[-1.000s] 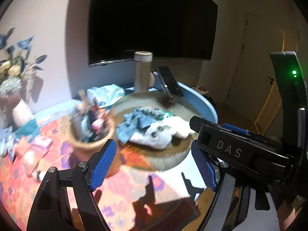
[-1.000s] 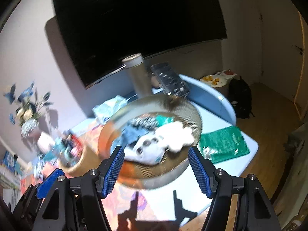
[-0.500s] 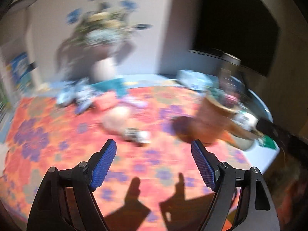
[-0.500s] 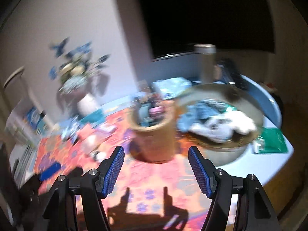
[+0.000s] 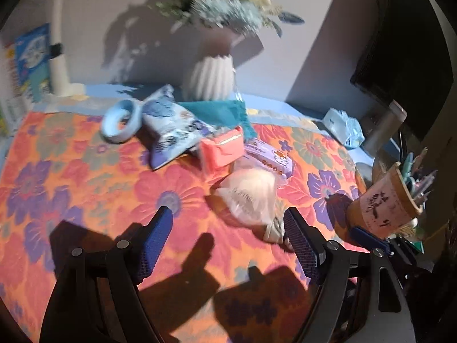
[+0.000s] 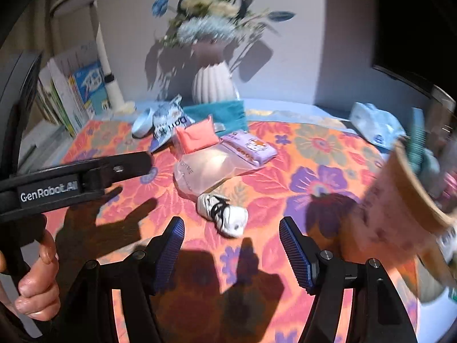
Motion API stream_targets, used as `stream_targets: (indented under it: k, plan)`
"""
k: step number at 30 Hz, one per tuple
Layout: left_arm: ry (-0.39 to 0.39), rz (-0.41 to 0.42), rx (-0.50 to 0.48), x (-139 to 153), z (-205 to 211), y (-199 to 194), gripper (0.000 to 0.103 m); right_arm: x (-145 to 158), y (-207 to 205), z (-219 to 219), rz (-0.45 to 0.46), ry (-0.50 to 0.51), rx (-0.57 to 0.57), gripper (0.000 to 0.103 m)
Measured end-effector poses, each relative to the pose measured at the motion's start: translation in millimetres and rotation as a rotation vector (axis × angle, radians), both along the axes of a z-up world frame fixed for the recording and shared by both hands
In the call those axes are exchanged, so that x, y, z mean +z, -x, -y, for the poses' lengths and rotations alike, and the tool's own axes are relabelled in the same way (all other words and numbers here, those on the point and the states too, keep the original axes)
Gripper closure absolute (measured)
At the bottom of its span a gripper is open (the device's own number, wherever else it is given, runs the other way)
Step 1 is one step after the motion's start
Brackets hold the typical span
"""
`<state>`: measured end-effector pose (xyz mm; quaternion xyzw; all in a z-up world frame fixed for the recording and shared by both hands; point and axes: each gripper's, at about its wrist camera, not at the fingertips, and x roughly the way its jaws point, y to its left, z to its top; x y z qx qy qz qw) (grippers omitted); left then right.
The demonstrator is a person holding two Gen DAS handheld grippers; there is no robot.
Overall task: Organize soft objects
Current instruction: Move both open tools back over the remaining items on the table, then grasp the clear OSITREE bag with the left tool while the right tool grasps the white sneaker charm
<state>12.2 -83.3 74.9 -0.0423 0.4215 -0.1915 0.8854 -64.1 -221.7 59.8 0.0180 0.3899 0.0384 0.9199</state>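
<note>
Orange-and-purple floral cloth (image 6: 328,154) covers the table, and the soft things still lie loose on it, so by my reading the sorting here has hardly begun. Farthest left sits a pale blue ring (image 5: 121,124), touching a blue-and-white snack bag (image 5: 171,134). Next comes a coral pouch (image 6: 197,137) resting against a teal cloth (image 6: 225,114) below the white ribbed vase (image 6: 212,85). A lilac tissue pack (image 6: 251,147) lies just beside a clear plastic bag (image 6: 205,174), and a small white sock with black marks (image 6: 225,214) sits close in front of that bag. At far right stands a brown paper cup (image 6: 408,200) stuffed with pens.

Both tools are empty: the left gripper (image 5: 228,245) stands wide over bare cloth, and the right gripper (image 6: 231,250) is spread likewise, with the sock nearest its reach. Everything remains to be gathered; no item is held.
</note>
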Motion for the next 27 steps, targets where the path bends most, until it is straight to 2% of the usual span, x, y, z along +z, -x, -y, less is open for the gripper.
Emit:
stream_targets:
  k: [4,10,13,18,19,23,27]
  plan:
    - [0.008,-0.035,-0.047,-17.7,20.6,-26.3,0.024,-17.3,-23.6,-1.9,-0.018,0.01,0.05,0.036]
    - [0.005,-0.066,-0.088,-35.6,36.8,-52.5,0.024,-35.8,-38.3,9.7,-0.071,-0.06,0.051,0.036]
    - [0.003,-0.072,-0.106,-41.9,43.1,-58.5,0.026,-41.3,-43.5,8.6,-0.096,-0.058,0.051,0.036]
    - [0.017,-0.088,-0.105,-50.1,45.3,-65.3,0.039,-44.0,-49.1,1.9,-0.103,-0.037,0.076,0.036]
    - [0.029,-0.09,-0.107,-50.9,44.6,-66.0,0.045,-45.4,-50.8,0.9,-0.111,-0.03,0.076,0.036]
    - [0.052,-0.082,-0.102,-50.9,42.0,-65.7,0.052,-48.5,-54.2,0.1,-0.129,-0.024,0.075,0.036]
    - [0.054,-0.068,-0.1,-50.8,41.4,-63.4,0.054,-48.7,-53.6,-0.1,-0.128,-0.019,0.065,0.047]
